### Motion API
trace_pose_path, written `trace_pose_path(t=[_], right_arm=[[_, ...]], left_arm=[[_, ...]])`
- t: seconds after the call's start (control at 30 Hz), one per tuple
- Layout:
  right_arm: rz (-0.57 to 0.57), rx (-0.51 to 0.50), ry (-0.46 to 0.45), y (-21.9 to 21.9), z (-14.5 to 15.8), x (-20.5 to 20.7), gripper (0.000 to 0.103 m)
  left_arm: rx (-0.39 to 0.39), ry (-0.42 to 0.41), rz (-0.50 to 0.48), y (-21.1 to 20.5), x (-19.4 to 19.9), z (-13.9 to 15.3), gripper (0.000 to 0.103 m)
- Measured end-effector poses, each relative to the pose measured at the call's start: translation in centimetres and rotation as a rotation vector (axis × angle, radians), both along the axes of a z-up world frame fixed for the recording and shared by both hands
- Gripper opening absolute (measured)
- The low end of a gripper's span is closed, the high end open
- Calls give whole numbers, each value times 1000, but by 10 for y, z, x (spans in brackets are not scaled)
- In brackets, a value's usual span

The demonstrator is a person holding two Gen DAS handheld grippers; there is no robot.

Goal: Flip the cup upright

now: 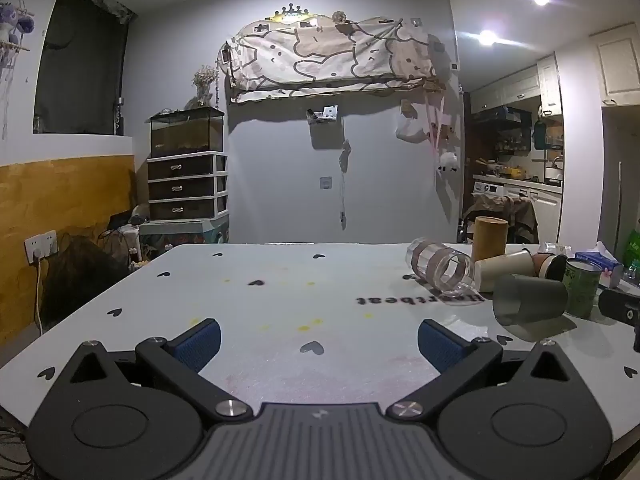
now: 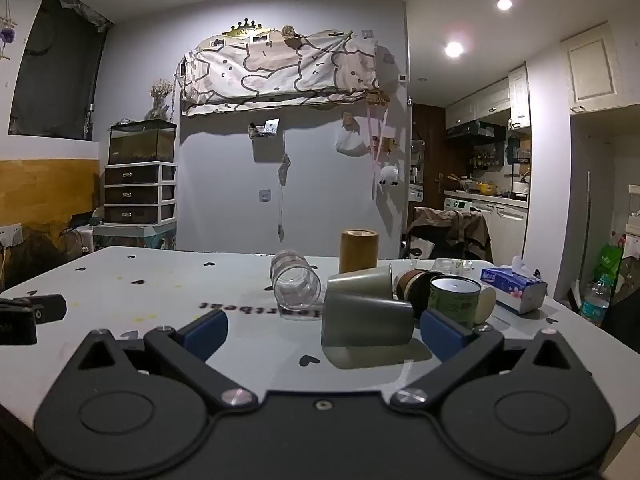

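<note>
Judging from how things lie, the task is barely begun: nothing has yet been turned upright. The grey-green cup (image 2: 366,320) is seen lying on its side on the table (image 2: 160,292), close ahead of the right gripper (image 2: 324,330) and a little toward its right finger, its base turned to the left. The jaws of this gripper are spread wide and nothing is held between them; the cup is not touched. Behind it a clear glass (image 2: 296,286), a second grey cup (image 2: 360,282) and a brown cup (image 2: 416,286) are also tipped over, while a green tin (image 2: 454,300) and a bamboo canister (image 2: 359,250) stand upright. The left gripper (image 1: 319,340) is held over bare table, well apart from the cluster, its jaws likewise wide and empty. Left to do, it is judged: the closing-in, the grasp, the rotation and the setting down.
</note>
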State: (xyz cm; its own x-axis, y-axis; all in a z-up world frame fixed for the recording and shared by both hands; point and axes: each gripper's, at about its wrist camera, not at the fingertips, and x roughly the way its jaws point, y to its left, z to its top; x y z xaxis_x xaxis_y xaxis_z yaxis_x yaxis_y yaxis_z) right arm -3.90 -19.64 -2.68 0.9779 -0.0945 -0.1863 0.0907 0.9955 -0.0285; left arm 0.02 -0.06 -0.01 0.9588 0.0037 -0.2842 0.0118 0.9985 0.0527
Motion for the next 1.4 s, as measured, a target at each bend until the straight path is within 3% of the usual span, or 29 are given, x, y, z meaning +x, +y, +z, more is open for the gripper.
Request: trace_pose_path(t=[0.2,1.4], right_arm=[[-2,12,-12,-1,0,0,103],[-14,14,5,-1,0,0,103]], left_arm=[[-27,2,1,2,0,0,103],[-23,1,1,5,3,-5,103]])
